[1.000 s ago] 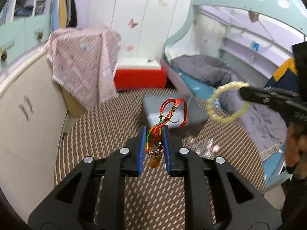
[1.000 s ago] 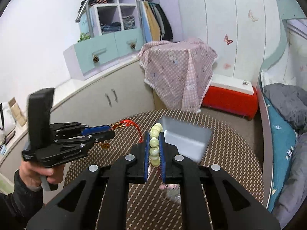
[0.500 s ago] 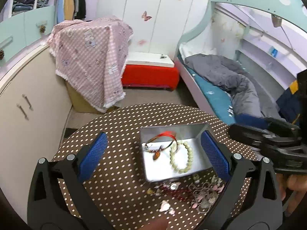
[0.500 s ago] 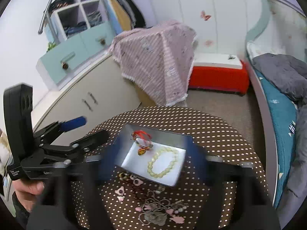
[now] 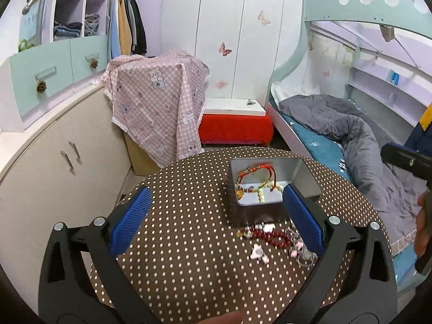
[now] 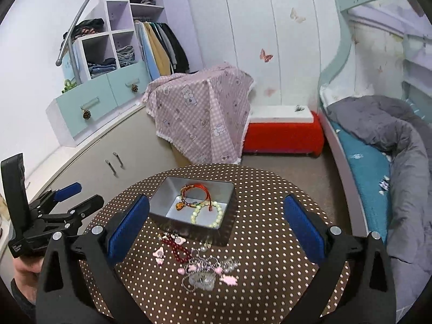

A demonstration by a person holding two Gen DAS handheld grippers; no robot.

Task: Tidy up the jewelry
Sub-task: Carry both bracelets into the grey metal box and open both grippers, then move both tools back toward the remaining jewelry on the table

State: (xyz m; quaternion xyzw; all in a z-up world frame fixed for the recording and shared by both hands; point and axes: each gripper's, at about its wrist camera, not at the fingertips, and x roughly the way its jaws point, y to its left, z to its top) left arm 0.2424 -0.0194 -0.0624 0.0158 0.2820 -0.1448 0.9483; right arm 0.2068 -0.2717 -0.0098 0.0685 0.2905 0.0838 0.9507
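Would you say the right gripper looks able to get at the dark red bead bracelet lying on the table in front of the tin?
Probably yes: the right gripper is open and empty, and the dark red bead bracelet lies exposed on the table, though pink charms crowd it.

Table: round table [image 6: 270,243] under a brown cloth with white dots
Tin: grey metal tin [image 6: 162,197] stands on the cloth, toward the far side
Loose pieces: dark red bead bracelet [image 6: 176,248] and pink charm chains [image 6: 210,268] lie just in front of the tin
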